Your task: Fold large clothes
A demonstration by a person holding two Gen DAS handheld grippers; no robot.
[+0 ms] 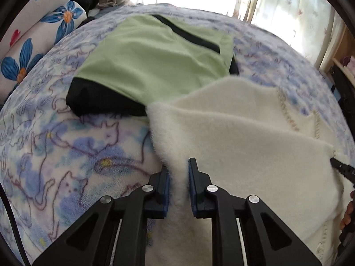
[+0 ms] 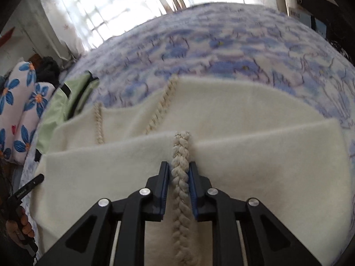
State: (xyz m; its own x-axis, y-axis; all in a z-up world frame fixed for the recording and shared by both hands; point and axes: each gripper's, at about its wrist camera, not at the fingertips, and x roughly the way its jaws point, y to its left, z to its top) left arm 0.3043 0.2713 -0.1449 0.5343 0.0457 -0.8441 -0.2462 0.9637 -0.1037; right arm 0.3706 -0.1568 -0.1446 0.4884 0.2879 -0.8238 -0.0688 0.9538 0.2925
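Note:
A cream fleece garment (image 1: 244, 128) with braided trim lies partly folded on the bed; it also shows in the right wrist view (image 2: 244, 155). My left gripper (image 1: 178, 166) is shut on the garment's left edge fold. My right gripper (image 2: 178, 166) is shut on the thick braided trim (image 2: 180, 155) at the garment's near edge. The right gripper's tip (image 1: 341, 168) shows at the right of the left wrist view. The left gripper's tip (image 2: 28, 187) shows at the lower left of the right wrist view.
A folded green and black garment (image 1: 150, 66) lies beyond the cream one, also in the right wrist view (image 2: 64, 102). The bed has a blue cat-print blanket (image 1: 66, 144). Flowered pillows (image 1: 44, 22) lie at the far left. A curtained window (image 2: 111, 4) stands behind the bed.

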